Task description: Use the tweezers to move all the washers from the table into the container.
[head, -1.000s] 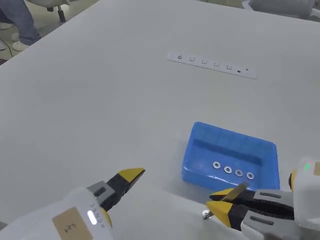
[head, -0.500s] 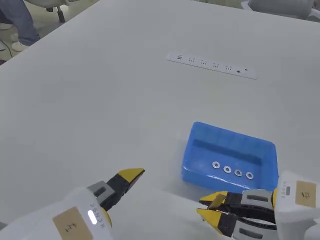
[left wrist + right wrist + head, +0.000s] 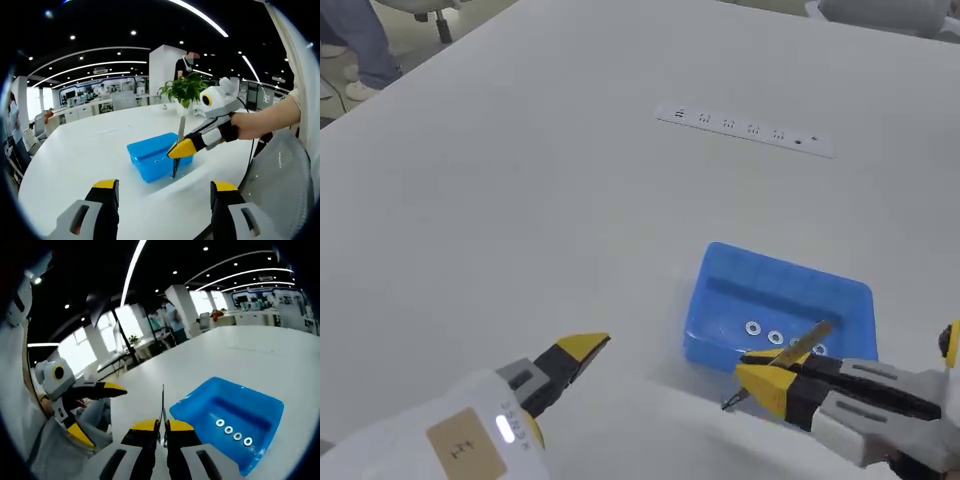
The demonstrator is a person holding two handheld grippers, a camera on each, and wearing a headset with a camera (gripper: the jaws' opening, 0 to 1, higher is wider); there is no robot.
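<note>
Ahead of the left gripper (image 3: 165, 186) we see a white table (image 3: 75, 150), a potted plant (image 3: 186, 90) past it, a white pillar (image 3: 162, 65) behind, and ceiling light strips (image 3: 200, 17) overhead.

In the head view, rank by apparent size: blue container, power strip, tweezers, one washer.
1. blue container
2. power strip, lying farther from the camera
3. tweezers, partly covered, so close to the strip and unsure
4. washer

Blurred, tiny tip of tweezers (image 3: 804, 341)
</note>
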